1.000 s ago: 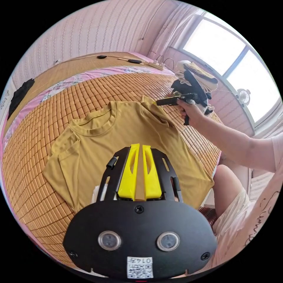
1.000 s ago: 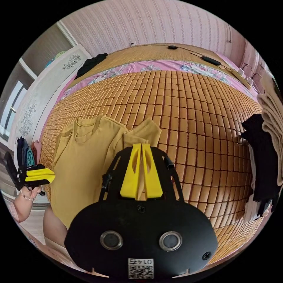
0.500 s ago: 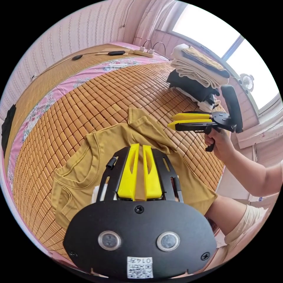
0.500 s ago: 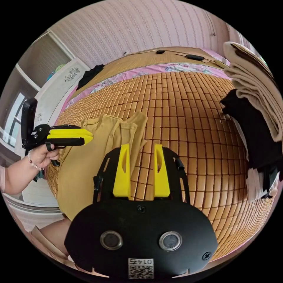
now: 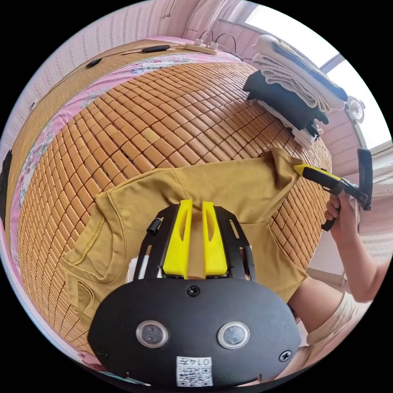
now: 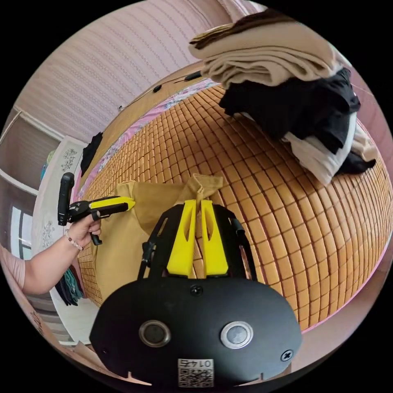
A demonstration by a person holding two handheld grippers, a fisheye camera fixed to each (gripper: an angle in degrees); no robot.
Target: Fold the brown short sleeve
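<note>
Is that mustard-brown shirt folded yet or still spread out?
Partly folded: the shirt has one side doubled over itself on the mat, with both grippers at the folded edge.

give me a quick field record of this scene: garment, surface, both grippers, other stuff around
garment: brown short sleeve shirt, partly folded, lying flat
surface: bamboo mat over a bed
left gripper: jaws nearly together, over the shirt's fold edge; grip unclear
right gripper: jaws close together at the shirt's sleeve; in the left gripper view its tip meets that sleeve
other: stack of folded clothes on the mat beyond the shirt; power strip at the far edge
</note>
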